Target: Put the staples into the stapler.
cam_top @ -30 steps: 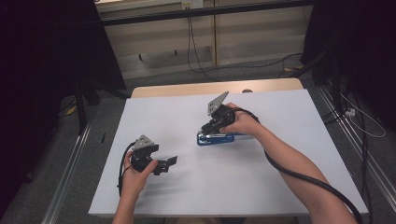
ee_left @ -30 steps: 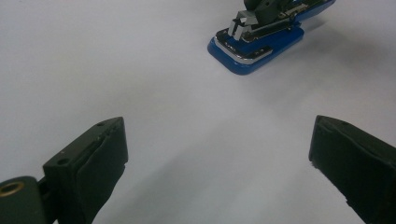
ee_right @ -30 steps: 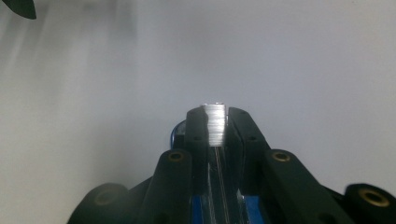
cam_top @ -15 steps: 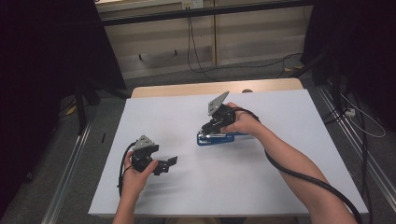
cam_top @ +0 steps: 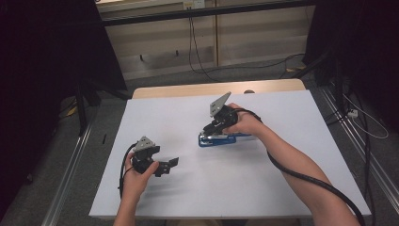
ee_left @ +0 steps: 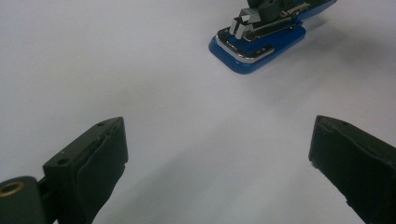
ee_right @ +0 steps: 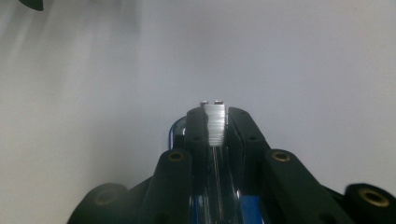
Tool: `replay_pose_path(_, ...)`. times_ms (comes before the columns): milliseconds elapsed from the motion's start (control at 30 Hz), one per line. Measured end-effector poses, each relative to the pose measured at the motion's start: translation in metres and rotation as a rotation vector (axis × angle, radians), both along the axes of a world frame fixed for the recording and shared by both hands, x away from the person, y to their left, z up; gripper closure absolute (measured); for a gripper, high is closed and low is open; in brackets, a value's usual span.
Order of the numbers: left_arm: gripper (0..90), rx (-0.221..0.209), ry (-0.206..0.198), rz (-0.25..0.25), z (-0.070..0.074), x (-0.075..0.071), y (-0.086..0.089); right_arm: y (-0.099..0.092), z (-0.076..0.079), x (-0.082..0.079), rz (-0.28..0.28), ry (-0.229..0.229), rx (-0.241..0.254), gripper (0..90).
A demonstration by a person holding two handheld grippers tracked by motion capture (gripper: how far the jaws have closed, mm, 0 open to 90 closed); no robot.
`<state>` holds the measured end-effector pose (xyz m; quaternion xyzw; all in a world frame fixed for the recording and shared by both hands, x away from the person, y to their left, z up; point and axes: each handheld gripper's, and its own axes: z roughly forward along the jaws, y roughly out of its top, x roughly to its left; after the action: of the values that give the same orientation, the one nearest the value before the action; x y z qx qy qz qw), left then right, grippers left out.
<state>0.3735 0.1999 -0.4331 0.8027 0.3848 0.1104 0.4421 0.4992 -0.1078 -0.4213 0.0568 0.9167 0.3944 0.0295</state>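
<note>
Two grippers work over a white table (cam_top: 282, 179) in the high view. We see the left gripper (cam_top: 170, 165) held low at the near left, its jaws spread apart and pointing right with nothing between them. The right gripper (cam_top: 210, 132) sits near the table's middle, tilted down onto a blue stapler (cam_top: 217, 140) that lies flat on the white surface, long side running left to right. A black cable (cam_top: 301, 176) trails from the right hand (cam_top: 244, 125) along the forearm toward the near edge.

From the left gripper view, we look between two widely parted black jaws at bare table. The stapler (ee_left: 261, 39) lies farther off at the upper right: a glossy blue base with a rounded front end, a chrome plate on it, and a silver metal top arm, with the other gripper's dark tips on it.

From the right gripper view, we see the two black jaws pressed in close on either side of the stapler's narrow silver top arm (ee_right: 214, 122), pinching it. Blue (ee_right: 252, 205) of the body shows low between the jaws, and a rounded chrome edge curves out at the left.
</note>
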Motion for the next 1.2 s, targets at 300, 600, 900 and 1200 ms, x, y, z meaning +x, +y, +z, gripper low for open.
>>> replay_pose_path(300,4.8,0.009,-0.002,-0.005,0.0005,0.0002,0.001,0.0014,-0.0014,0.0003,-0.003,0.009,-0.005,79.0)
replay_pose_path(600,4.7,0.004,-0.001,-0.002,0.0,0.0002,0.0001,0.0009,-0.0042,0.0011,0.001,0.012,0.0,79.0)
replay_pose_path(900,4.8,0.002,-0.002,0.002,0.0002,0.0002,0.0007,0.0025,-0.0059,0.0015,-0.001,0.014,0.004,78.8)
replay_pose_path(1200,4.8,0.0,-0.004,0.004,0.0003,0.0006,0.0007,0.0028,-0.0089,0.0002,-0.037,0.027,0.026,66.7)
